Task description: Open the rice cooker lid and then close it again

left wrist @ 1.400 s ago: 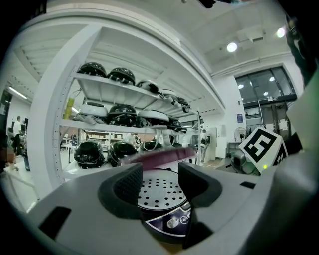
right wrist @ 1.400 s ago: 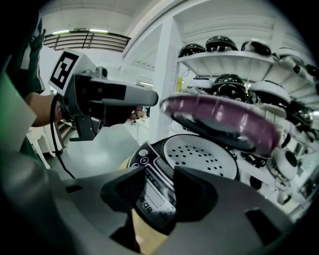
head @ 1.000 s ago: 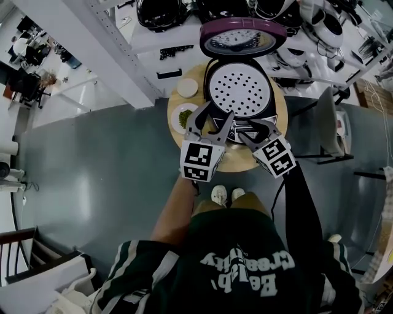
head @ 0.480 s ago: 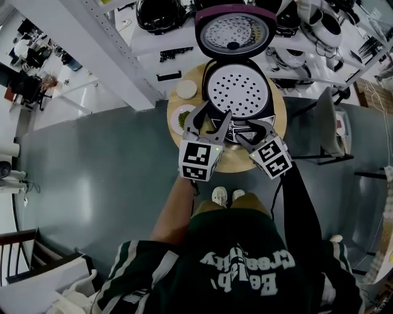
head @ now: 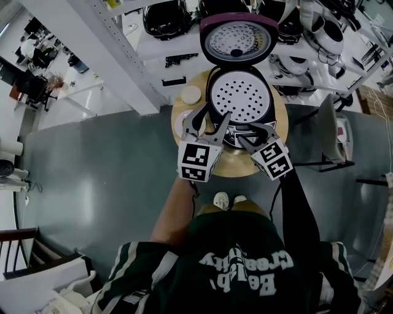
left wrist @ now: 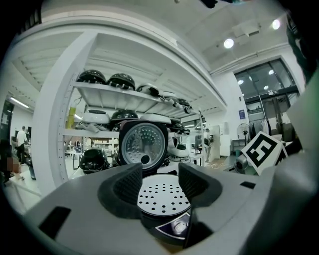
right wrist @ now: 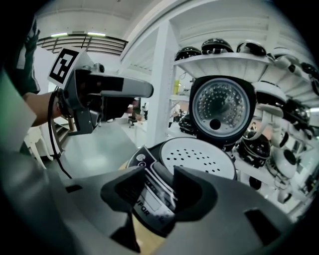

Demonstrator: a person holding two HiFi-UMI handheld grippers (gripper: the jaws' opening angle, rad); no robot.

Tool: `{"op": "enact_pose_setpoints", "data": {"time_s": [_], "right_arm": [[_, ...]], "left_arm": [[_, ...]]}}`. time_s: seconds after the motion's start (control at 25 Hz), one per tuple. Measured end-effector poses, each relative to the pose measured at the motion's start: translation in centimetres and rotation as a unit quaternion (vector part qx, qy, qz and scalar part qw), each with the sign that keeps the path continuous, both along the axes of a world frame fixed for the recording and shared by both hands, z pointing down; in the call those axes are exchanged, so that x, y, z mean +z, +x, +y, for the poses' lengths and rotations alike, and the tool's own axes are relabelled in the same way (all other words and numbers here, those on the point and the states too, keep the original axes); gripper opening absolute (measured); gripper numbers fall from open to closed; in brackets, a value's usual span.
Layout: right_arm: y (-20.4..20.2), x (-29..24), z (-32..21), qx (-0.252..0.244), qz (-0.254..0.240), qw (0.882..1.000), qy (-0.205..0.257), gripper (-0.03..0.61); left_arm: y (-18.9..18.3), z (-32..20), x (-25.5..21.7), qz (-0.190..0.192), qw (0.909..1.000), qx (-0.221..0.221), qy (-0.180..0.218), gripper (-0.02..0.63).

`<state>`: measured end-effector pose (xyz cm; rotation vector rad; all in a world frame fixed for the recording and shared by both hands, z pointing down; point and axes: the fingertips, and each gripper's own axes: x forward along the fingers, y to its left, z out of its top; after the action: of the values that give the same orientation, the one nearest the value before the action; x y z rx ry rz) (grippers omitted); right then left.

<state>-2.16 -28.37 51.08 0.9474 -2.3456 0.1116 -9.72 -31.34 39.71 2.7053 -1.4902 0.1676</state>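
Note:
The rice cooker stands on a round wooden table. Its purple-rimmed lid is swung fully up and back, showing a white perforated tray inside. My left gripper hovers at the cooker's front left, open, with nothing between its jaws; the tray and lid show past them. My right gripper is at the front right over the control panel. Its jaws are closing a little and stay apart, with nothing pressed between the pads. The lid stands upright beyond.
A small white dish and a plate sit on the table left of the cooker. Behind it, white shelves hold several other cookers. A white rack post runs at the left and a chair stands at the right.
The lid has swung from a half-raised tilt to fully open and upright. Both grippers have stayed at the cooker's front.

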Motion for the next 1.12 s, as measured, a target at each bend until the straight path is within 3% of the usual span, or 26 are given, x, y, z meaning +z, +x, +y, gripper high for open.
{"op": "enact_pose_setpoints", "data": {"time_s": [0.28, 0.4, 0.76, 1.12], "right_arm": [[1.7, -4.1, -2.2, 0.044, -0.050, 0.997, 0.029, 0.202], [2.7, -6.4, -3.4, 0.049, -0.047, 0.996, 0.057, 0.198], [5.5, -13.8, -9.1, 0.038, -0.048, 0.991, 0.117, 0.187], [7.7, -19.2, -16.2, 0.018, -0.037, 0.985, 0.165, 0.248]], "left_arm": [[-0.4, -0.7, -1.5, -0.011, 0.9998, 0.011, 0.013, 0.242], [-0.1, -1.3, -2.1, -0.014, 0.9996, 0.020, 0.013, 0.247], [1.6, -5.9, -6.2, -0.018, 0.9991, 0.030, 0.023, 0.259], [1.8, -12.2, -9.7, -0.043, 0.9982, 0.022, 0.035, 0.281]]}}
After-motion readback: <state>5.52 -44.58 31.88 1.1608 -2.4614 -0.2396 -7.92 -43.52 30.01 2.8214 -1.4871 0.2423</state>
